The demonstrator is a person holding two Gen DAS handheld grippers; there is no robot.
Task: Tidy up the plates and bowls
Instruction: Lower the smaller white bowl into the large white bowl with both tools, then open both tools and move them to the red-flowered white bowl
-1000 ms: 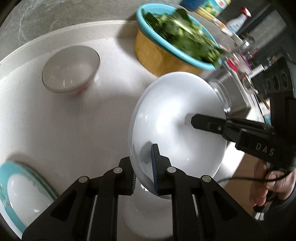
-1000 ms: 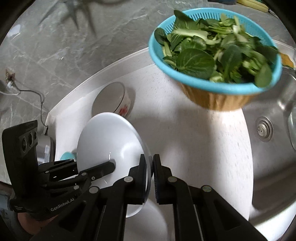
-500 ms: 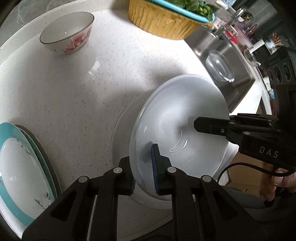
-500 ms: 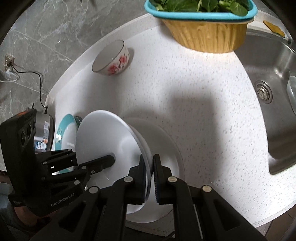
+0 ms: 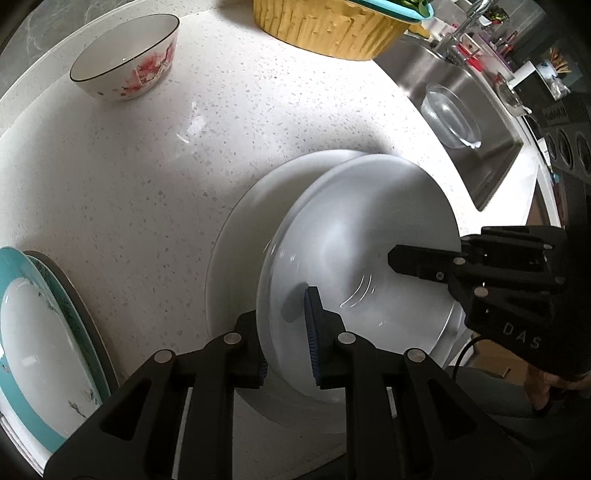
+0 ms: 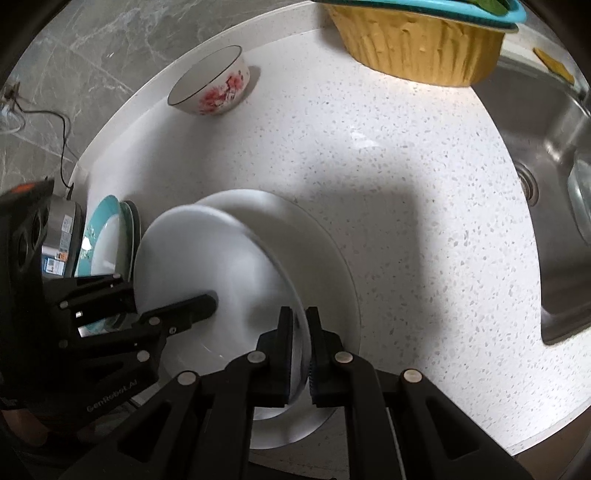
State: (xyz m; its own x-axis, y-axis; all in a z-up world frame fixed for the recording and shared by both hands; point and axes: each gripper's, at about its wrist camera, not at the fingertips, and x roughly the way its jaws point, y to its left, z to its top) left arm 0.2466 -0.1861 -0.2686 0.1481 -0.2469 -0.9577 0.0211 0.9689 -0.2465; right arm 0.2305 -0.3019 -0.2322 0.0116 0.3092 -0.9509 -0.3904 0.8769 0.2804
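Note:
A white deep plate point(image 5: 369, 229) point(image 6: 192, 258) hangs tilted just above a larger white plate point(image 5: 236, 236) point(image 6: 325, 258) lying on the speckled counter. It is blurred with motion. My left gripper point(image 5: 288, 347) straddles its near rim, jaws opening, and the inner pad point(image 5: 312, 332) stands slightly off the surface. At the opposite rim my right gripper point(image 6: 299, 343) is shut on the plate. A floral bowl point(image 5: 125, 62) point(image 6: 210, 85) sits at the counter's back. Teal-rimmed plates point(image 5: 37, 332) point(image 6: 107, 236) are stacked at the left.
A yellow basket with a teal colander of greens point(image 5: 332, 26) point(image 6: 424, 40) stands at the back. At the right lies a steel sink point(image 6: 554, 184) with a glass bowl point(image 5: 450, 114) in it. A steel appliance point(image 6: 61, 236) is beside the teal plates.
Both grippers lowered the white plate from high above the counter down onto the larger white plate. The left jaws have spread a little around the rim.

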